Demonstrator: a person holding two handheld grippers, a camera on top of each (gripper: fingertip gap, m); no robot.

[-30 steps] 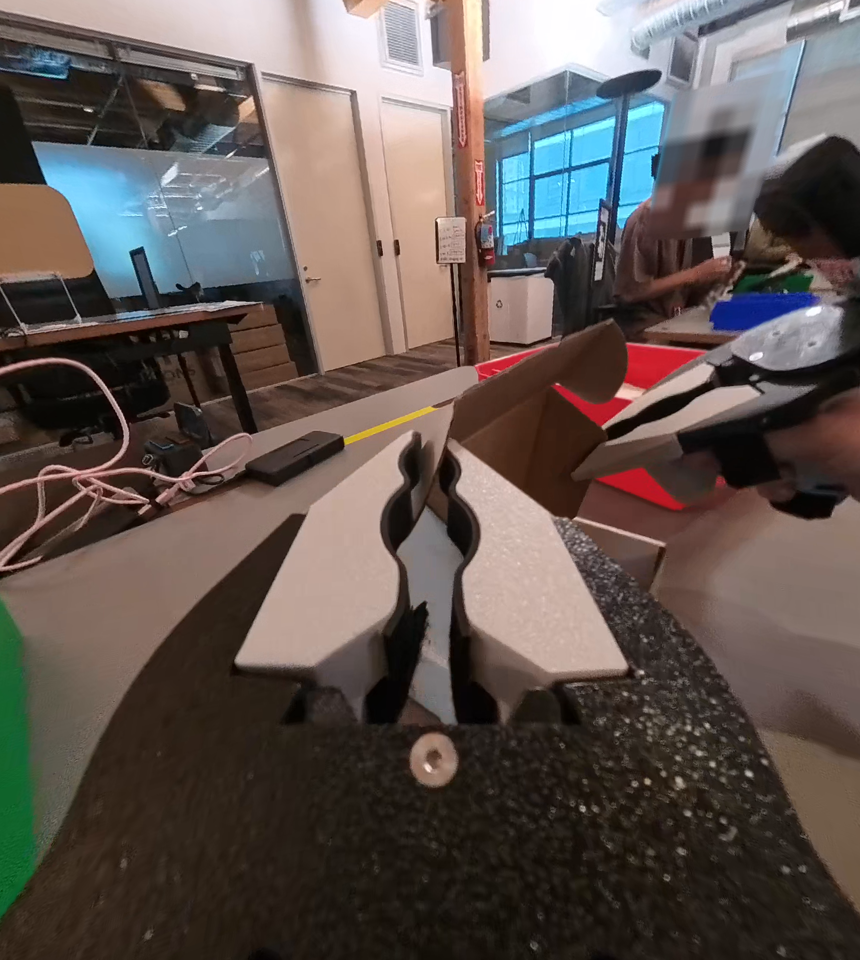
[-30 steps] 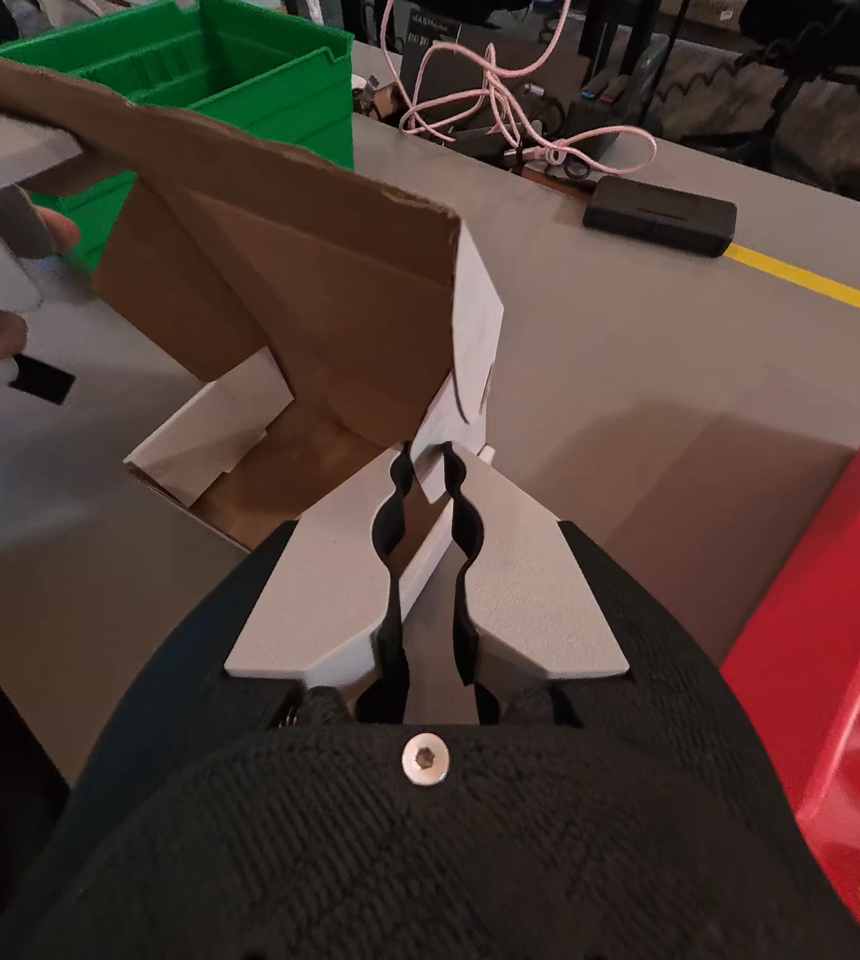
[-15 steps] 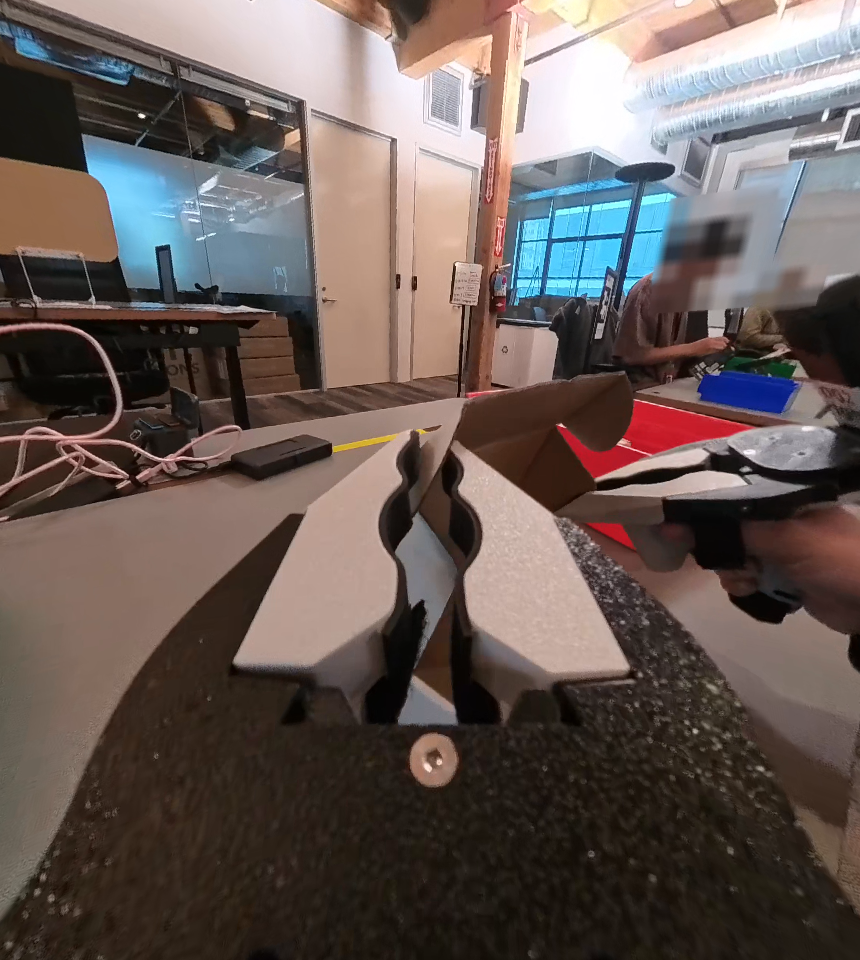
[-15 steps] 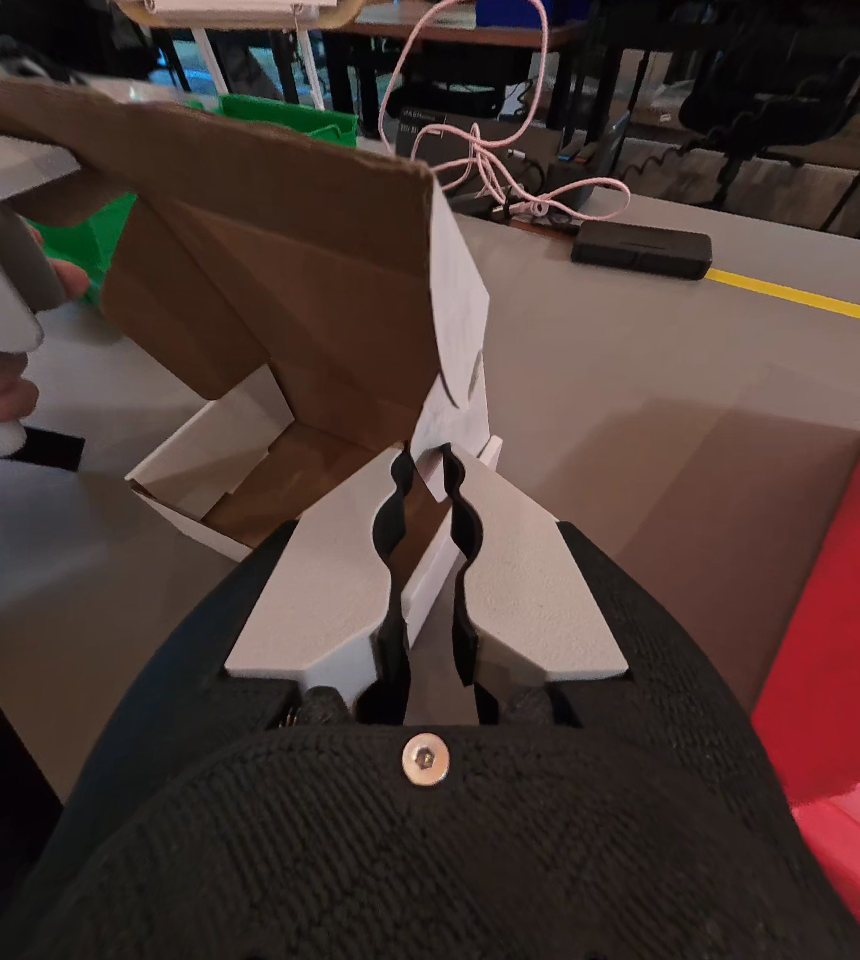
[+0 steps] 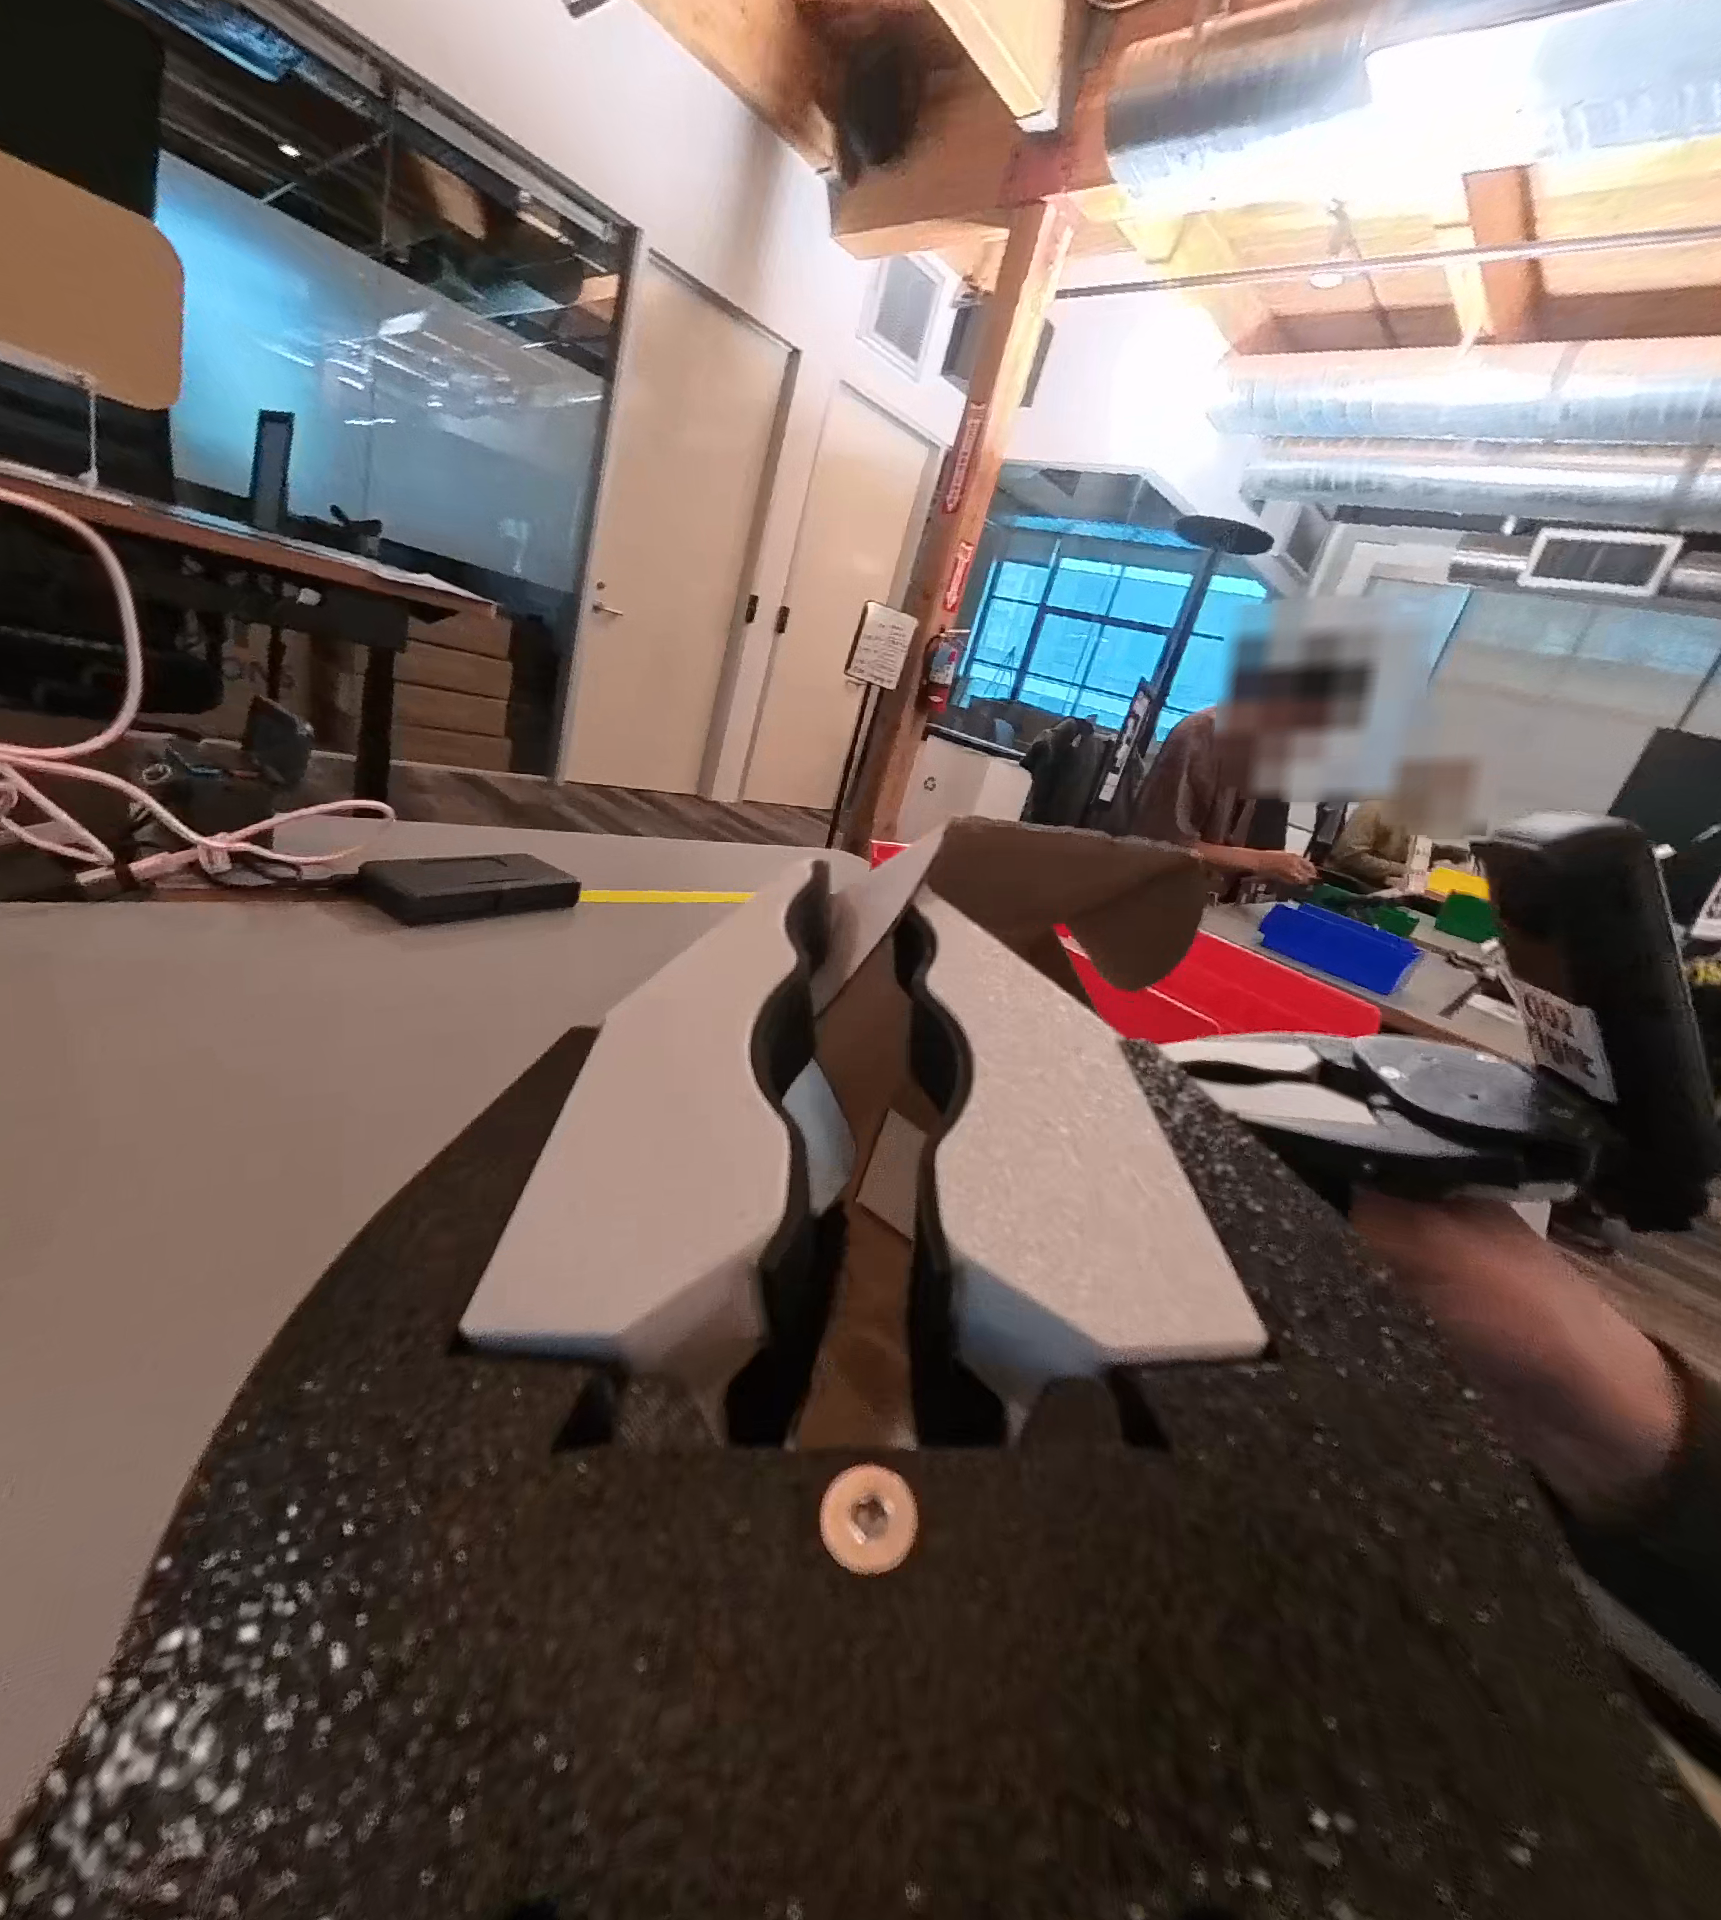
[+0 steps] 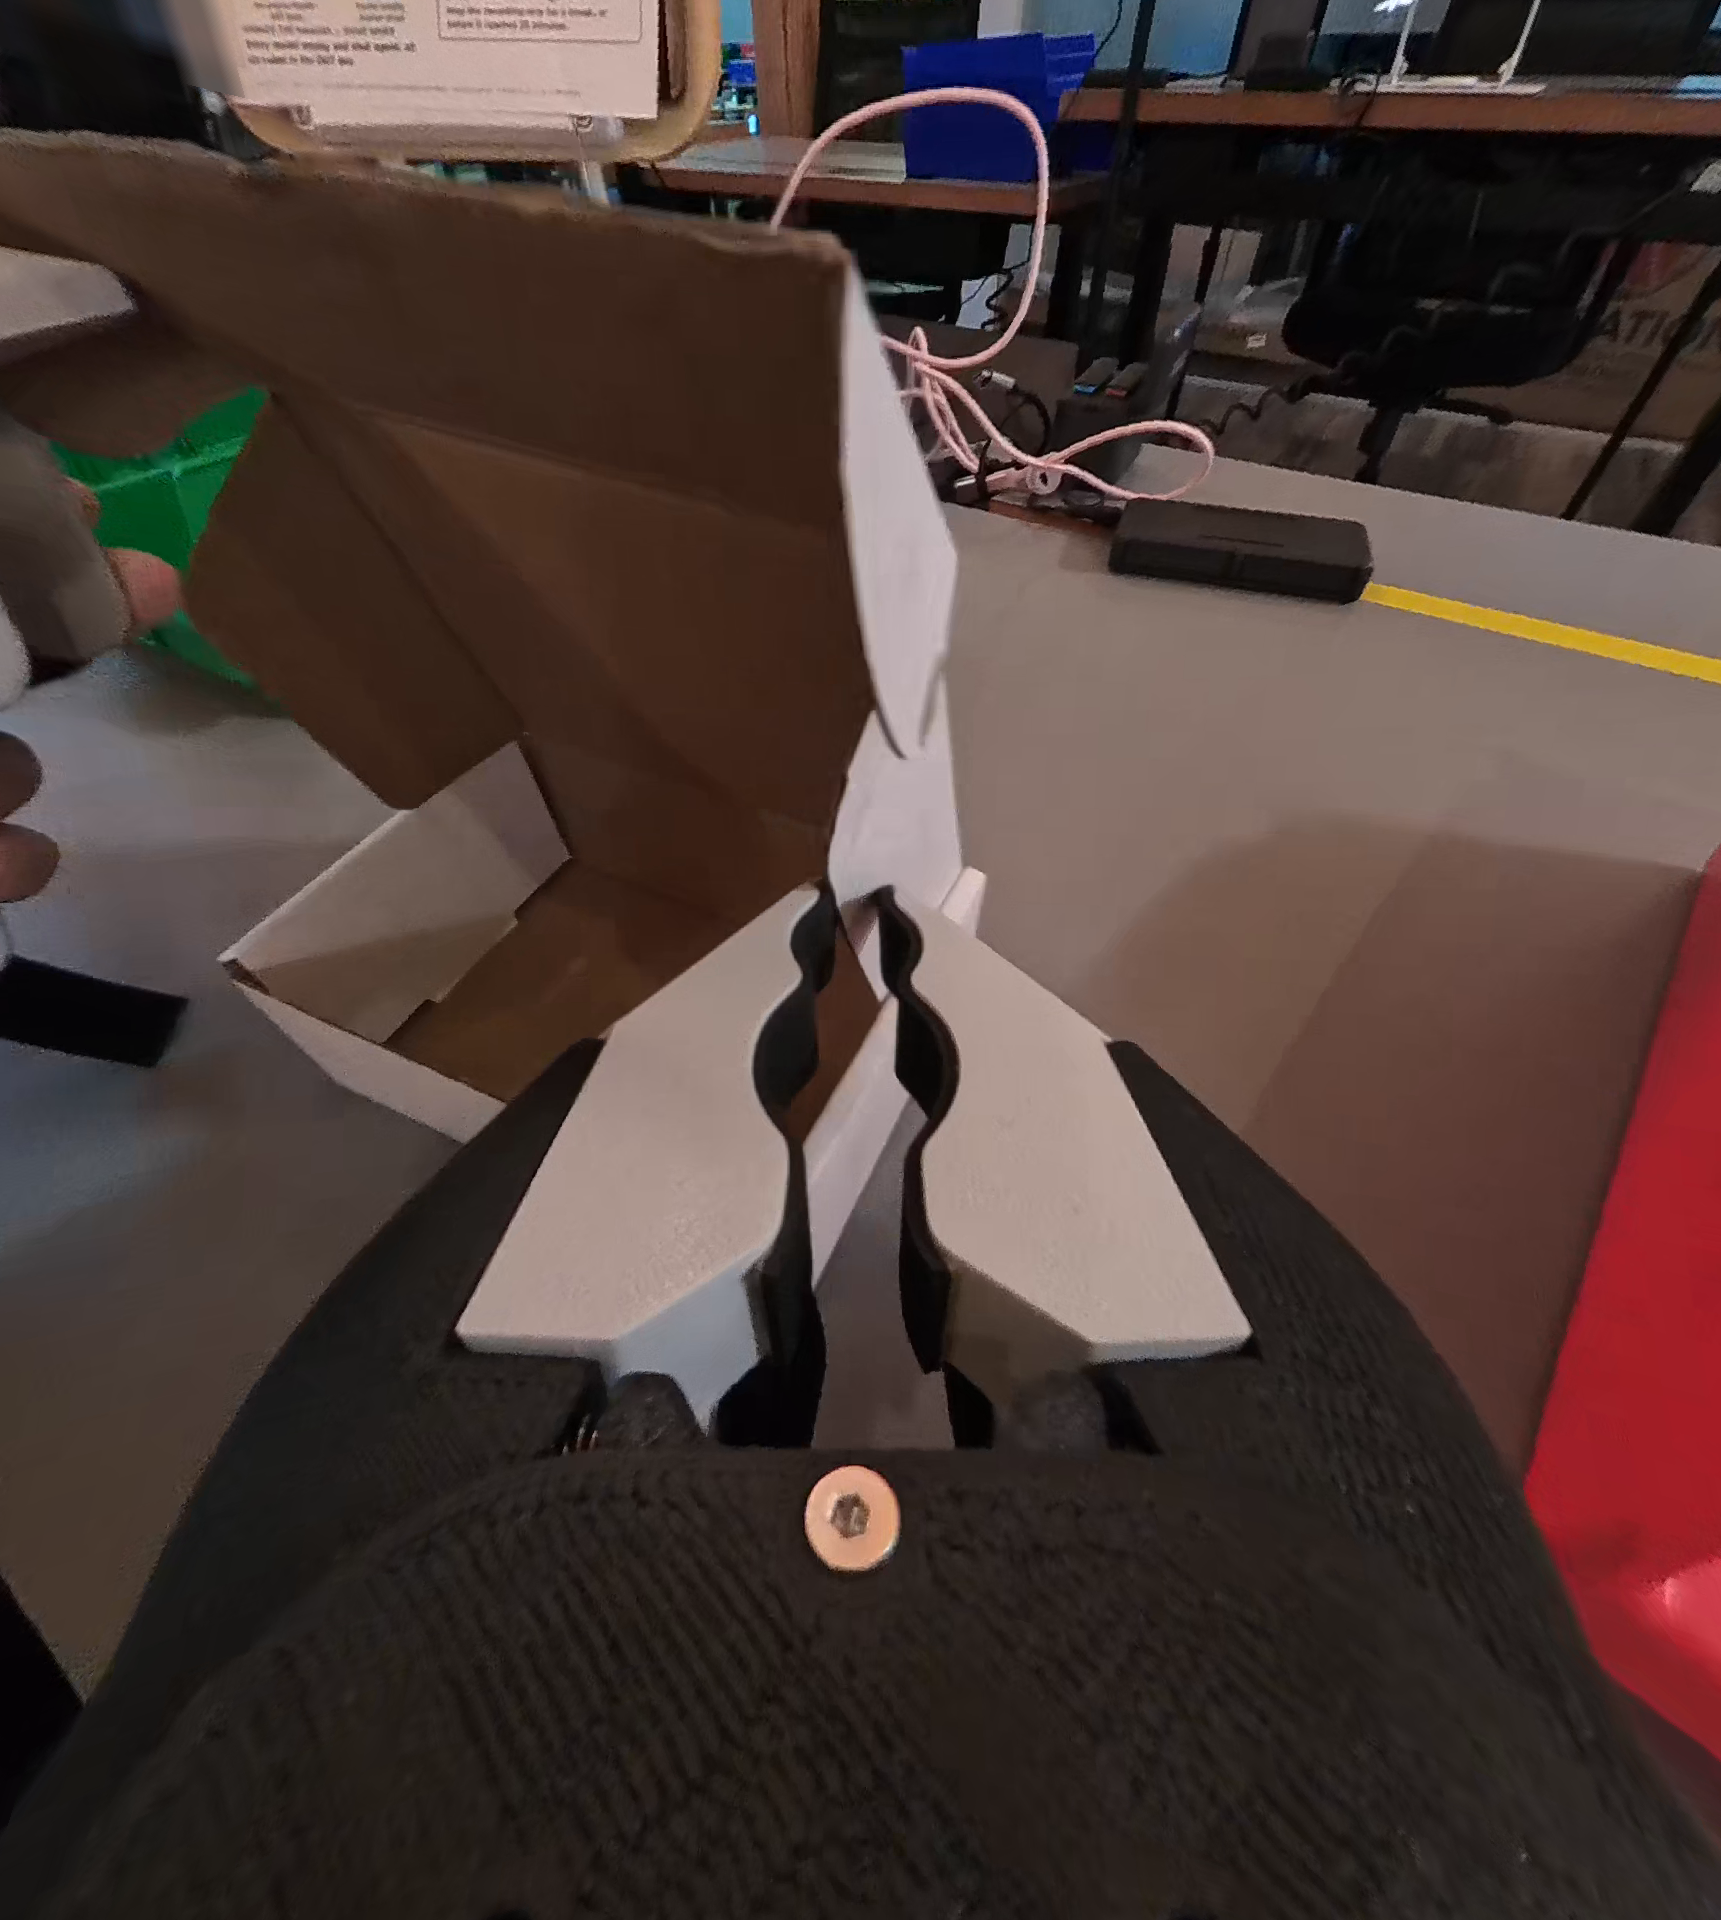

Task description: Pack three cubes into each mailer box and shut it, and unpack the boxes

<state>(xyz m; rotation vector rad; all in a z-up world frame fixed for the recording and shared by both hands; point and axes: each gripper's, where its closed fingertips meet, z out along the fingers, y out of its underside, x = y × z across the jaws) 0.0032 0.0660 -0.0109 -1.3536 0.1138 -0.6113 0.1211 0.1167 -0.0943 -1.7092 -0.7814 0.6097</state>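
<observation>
A white mailer box [image 6: 388, 935] with a brown inside stands open on the grey table [image 6: 1251, 779]. Its lid [image 6: 544, 436] is raised nearly upright. My left gripper [image 5: 861, 883] is shut on the lid's folded corner flap [image 5: 1074, 894], which crosses its jaws at a slant. One of its fingers [image 6: 4, 301] shows at the top left of the right wrist view, on that flap. My right gripper [image 6: 851, 899] is shut on the box's side wall [image 6: 840, 1039] near the hinge corner. It also shows in the left wrist view [image 5: 1240, 1060]. No cube shows in the part of the box I see.
A red bin [image 6: 1687, 1195] stands close on the right, and a green bin [image 6: 160, 488] is behind the lid on the left. A black device [image 6: 1240, 551], a pink cable [image 6: 1022, 416] and a yellow line [image 6: 1583, 644] are at the table's far side. People work at a table beyond. My hands' fingertips stand some 15 centimetres from each other.
The lid has swung up, further open, with my left gripper, whose view has tipped upward. The flap has tilted in the left jaws. My right jaws have closed a little on the box wall.
</observation>
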